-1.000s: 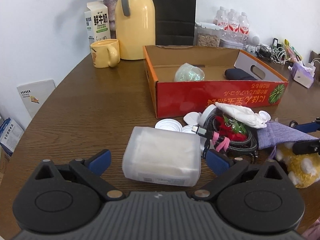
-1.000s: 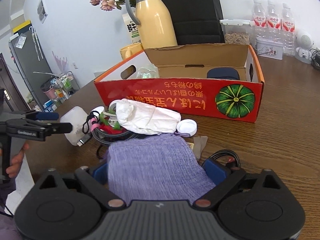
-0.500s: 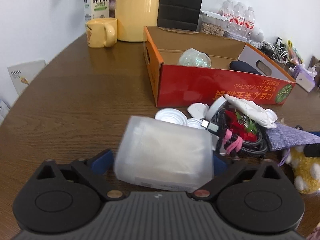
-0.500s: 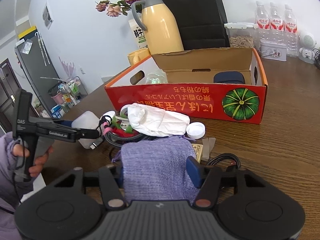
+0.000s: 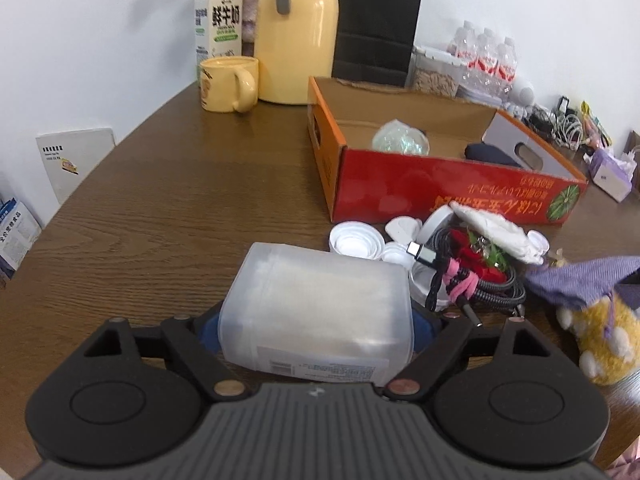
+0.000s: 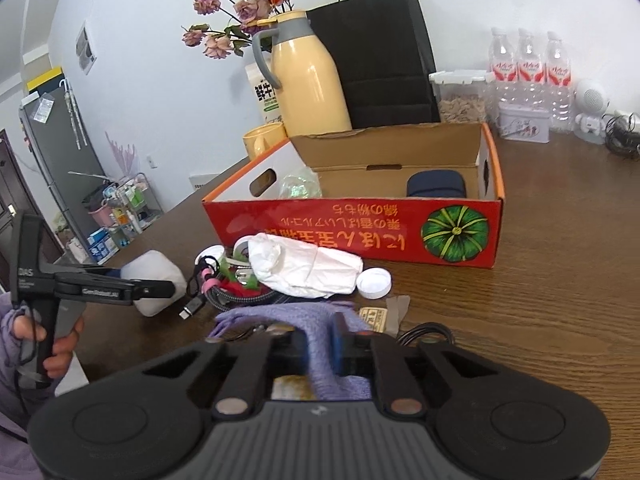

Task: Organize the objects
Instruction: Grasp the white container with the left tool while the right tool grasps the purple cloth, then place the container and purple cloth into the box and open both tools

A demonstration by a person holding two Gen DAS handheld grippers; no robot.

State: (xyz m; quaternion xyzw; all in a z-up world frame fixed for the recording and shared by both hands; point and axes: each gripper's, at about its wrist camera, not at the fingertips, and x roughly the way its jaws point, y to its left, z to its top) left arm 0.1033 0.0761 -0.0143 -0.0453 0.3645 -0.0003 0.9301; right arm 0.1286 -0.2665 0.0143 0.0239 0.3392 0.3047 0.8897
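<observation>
My left gripper (image 5: 316,328) is shut on a translucent white plastic box (image 5: 318,306) and holds it just above the brown table. My right gripper (image 6: 320,346) is shut on a purple knitted pouch (image 6: 320,320), pinching its cloth; the pouch also shows in the left wrist view (image 5: 580,280). The red cardboard box (image 5: 440,188) stands open behind, with a clear crumpled bag (image 5: 400,142) and a dark case (image 6: 436,186) inside. The left gripper and its white box (image 6: 154,280) show at the left in the right wrist view.
A heap lies before the red box: braided cable (image 5: 476,280), white wrapped bundle (image 6: 304,266), white lids (image 5: 352,242). A yellow plush toy (image 5: 600,336) sits at the right. Yellow thermos (image 5: 296,32), mug (image 5: 228,84), milk carton (image 5: 218,20), black bag and water bottles (image 6: 528,76) stand behind.
My left gripper closed on the white plastic box and raised it slightly. My right gripper closed on the purple pouch, bunching its cloth, and lifted it.
</observation>
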